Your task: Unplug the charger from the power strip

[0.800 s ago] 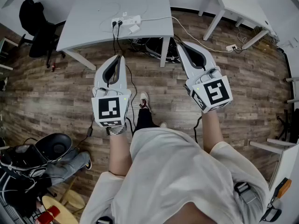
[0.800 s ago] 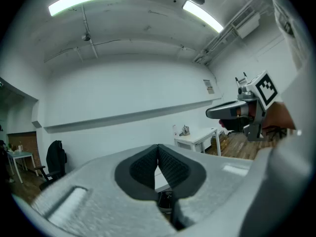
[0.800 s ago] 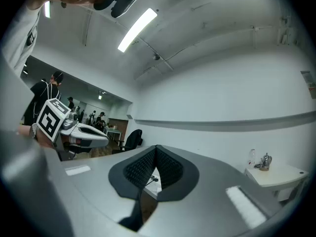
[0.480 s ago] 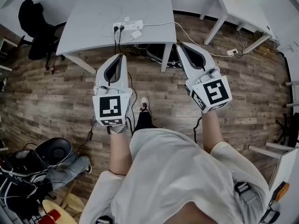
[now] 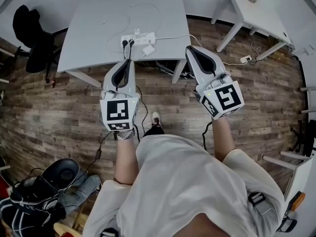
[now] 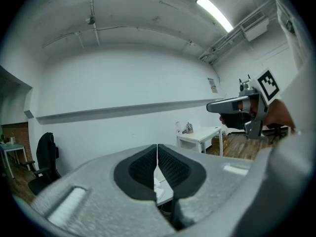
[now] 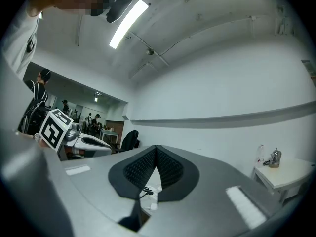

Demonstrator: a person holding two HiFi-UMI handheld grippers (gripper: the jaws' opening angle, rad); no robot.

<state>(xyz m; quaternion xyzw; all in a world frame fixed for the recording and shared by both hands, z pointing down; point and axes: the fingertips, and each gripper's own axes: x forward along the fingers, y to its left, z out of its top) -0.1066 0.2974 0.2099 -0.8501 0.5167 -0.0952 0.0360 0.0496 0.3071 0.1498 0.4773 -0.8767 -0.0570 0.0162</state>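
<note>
Over the wood floor [image 5: 59, 107], left gripper [image 5: 127, 62] and right gripper [image 5: 190, 50] point level, both closed, empty. Table [image 5: 98, 28] with power strip [image 5: 138, 38] sits ahead.

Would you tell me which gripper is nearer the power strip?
Left. The left gripper points just below the power strip in the head view; the right gripper is farther off to its right.

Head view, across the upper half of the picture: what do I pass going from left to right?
black chair → power strip on the grey table → right gripper → white side table. The left gripper is left out, since it sits under the strip.
</note>
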